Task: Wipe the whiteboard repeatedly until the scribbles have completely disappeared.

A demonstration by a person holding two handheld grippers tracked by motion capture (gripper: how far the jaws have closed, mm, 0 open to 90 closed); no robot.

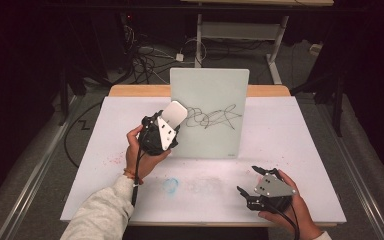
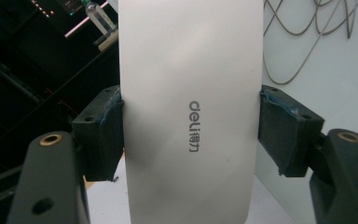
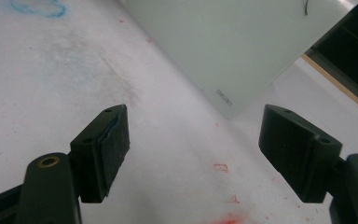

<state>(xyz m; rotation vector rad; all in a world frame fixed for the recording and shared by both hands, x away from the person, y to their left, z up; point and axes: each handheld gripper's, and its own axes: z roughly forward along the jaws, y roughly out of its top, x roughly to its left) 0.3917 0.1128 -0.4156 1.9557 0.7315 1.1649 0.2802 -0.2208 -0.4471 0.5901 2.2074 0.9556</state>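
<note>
In the high view, a person is holding the left gripper up against a whiteboard that is lying on the white table. The gripper is carrying a pale eraser, and the eraser is sitting at the left end of a black scribble drawn across the middle of the board. The right gripper is resting low on the table near its front edge, well apart from the board. A faint blue smudge is showing on the table between the two hands.

In the left gripper view, the jaws are pinching the eraser on both long sides, with the scribble's loops showing on the board just beside it at upper right.

In the right gripper view, the jaws are standing wide apart with nothing between them, above the table with its small red marks, and the board's lower corner is lying ahead.

Judging from these pictures, the wiping is only beginning: the eraser is gripped and at the board, but the scribble looks whole, so nearly all of the erasing is left.
</note>
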